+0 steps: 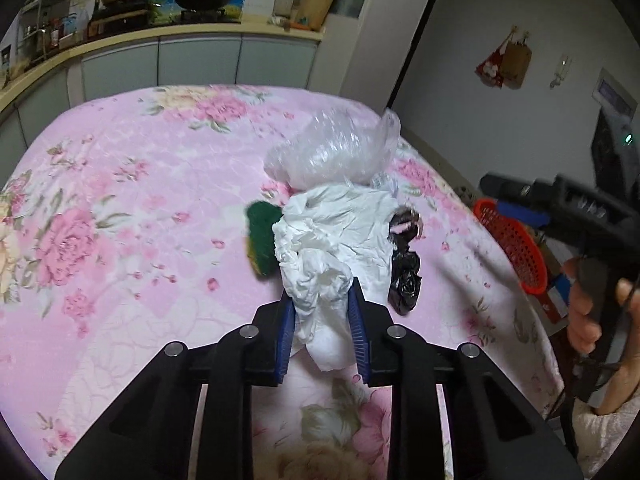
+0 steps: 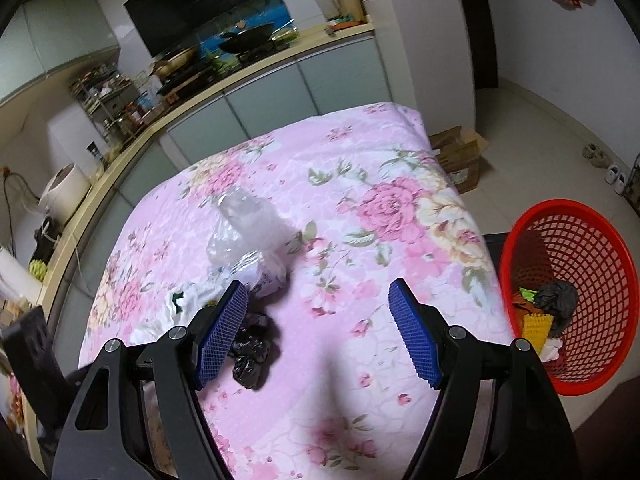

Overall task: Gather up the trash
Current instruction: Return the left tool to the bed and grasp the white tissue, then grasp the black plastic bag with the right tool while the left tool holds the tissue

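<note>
My left gripper (image 1: 320, 298) is shut on a crumpled white paper (image 1: 332, 236), with both blue pads pressed into its lower end. Behind the paper lie a clear plastic bag (image 1: 332, 152), a green scouring sponge (image 1: 260, 236) to its left and a crumpled black bag (image 1: 406, 280) to its right. My right gripper (image 2: 318, 283) stands open over the cloth with nothing between its pads; the black bag (image 2: 252, 352) lies just under its left finger and the clear plastic bag (image 2: 248, 240) beyond it. A red mesh basket (image 2: 576, 280) beside the table holds dark and yellow scraps.
A pink floral cloth (image 1: 120, 200) covers the table. The kitchen counter (image 1: 160, 36) with pans runs behind it. A cardboard box (image 2: 460, 160) and shoes sit on the tiled floor to the right. A hand (image 1: 584, 312) holds the other tool near the red basket (image 1: 512, 244).
</note>
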